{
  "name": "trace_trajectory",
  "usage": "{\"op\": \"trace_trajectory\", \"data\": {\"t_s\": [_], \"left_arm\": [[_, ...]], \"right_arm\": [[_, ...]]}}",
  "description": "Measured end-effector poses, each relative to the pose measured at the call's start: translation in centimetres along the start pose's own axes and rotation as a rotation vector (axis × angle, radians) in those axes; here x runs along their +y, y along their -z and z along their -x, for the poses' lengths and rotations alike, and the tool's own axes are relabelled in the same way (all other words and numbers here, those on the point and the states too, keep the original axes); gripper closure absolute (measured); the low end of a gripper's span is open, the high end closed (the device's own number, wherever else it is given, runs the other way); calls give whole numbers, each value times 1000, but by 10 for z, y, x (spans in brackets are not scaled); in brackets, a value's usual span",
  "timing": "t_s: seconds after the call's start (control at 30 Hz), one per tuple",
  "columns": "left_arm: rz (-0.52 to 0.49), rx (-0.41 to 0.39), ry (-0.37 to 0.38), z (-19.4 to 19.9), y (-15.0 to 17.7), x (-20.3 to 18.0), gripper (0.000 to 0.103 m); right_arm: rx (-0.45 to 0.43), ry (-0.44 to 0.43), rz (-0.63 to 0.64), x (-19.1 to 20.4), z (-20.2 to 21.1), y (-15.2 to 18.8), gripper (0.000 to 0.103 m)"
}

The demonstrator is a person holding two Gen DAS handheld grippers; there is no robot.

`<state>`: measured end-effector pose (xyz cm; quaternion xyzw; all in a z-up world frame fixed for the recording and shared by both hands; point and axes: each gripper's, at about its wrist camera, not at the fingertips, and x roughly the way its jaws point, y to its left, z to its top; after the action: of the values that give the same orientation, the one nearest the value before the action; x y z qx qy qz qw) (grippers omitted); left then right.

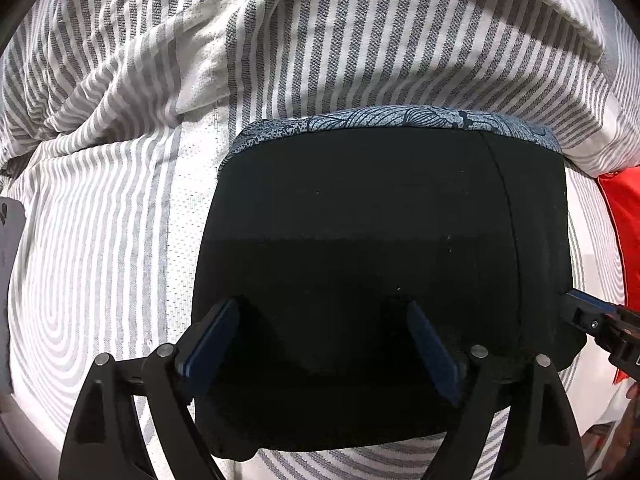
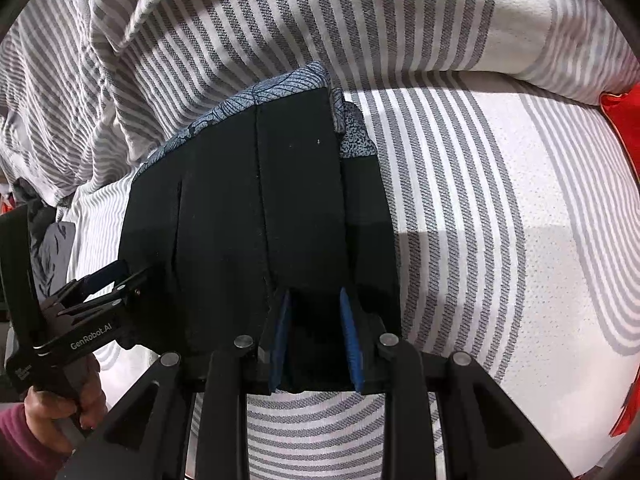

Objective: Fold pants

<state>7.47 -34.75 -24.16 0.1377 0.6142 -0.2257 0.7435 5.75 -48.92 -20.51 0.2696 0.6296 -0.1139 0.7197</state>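
Observation:
The black pants (image 1: 360, 240) lie folded in a compact rectangle on the striped bed, with a blue patterned lining (image 1: 400, 118) showing along the far edge. My left gripper (image 1: 320, 320) is open, its blue-padded fingers spread over the near edge of the pants. The right gripper (image 1: 592, 320) shows at the pants' right edge. In the right wrist view the pants (image 2: 240, 220) run left of centre. My right gripper (image 2: 316, 300) is partly open over the pants' near right corner. The left gripper (image 2: 108, 280) shows at the pants' left edge.
A striped grey and white sheet (image 1: 100, 260) covers the bed. A rumpled striped blanket (image 1: 160, 40) is bunched at the back. A red item (image 1: 628, 240) lies at the right edge. A person's hand (image 2: 60, 400) holds the left gripper.

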Motion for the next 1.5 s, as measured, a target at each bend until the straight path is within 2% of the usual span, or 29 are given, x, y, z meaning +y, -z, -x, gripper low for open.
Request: {"op": "trace_trajectory", "data": {"t_s": [0.47, 0.5, 0.53, 0.63, 0.8, 0.93, 1.0, 1.03, 1.1, 1.17, 1.2, 1.23, 1.33, 1.4, 1.43, 1.5], "left_arm": [[4, 14, 18, -2, -2, 7, 15], [5, 16, 20, -1, -3, 8, 15], [9, 15, 17, 1, -3, 9, 15], [17, 7, 3, 8, -6, 13, 15], [33, -57, -39, 22, -19, 30, 15], [62, -63, -61, 22, -35, 44, 15], [76, -53, -64, 18, -40, 49, 15], [77, -52, -64, 18, -41, 50, 15], [71, -51, -66, 16, -39, 49, 15], [62, -51, -68, 16, -37, 47, 15], [59, -55, -68, 16, -37, 47, 15], [59, -62, -69, 16, -38, 49, 15], [71, -67, -80, 13, -44, 54, 15], [100, -72, -96, 11, -54, 64, 15], [116, -80, -99, 11, -59, 69, 15], [146, -99, -118, 10, -71, 81, 15]], "right_arm": [[-17, 6, -12, 0, 1, 0, 74], [-15, 9, -14, 0, 2, 0, 70], [-8, 31, -24, -1, 4, -1, 60], [-19, -18, -96, -12, 14, -6, 57], [-93, -6, -99, -16, 29, -37, 57], [-117, -32, -117, -12, 23, -73, 57], [-83, -78, -115, -7, 9, -93, 57], [-61, -81, -117, -5, 2, -97, 54], [-31, -67, -119, -5, -13, -105, 54], [-34, -87, -117, -7, -14, -107, 61], [-41, -90, -108, -6, -11, -106, 77], [-42, -85, -90, -7, -9, -104, 88], [-12, -70, -63, -17, -6, -88, 94], [9, -53, -62, -24, -7, -77, 94], [22, -26, -60, -26, -7, -74, 99], [49, -14, -61, -32, -9, -62, 99]]}}
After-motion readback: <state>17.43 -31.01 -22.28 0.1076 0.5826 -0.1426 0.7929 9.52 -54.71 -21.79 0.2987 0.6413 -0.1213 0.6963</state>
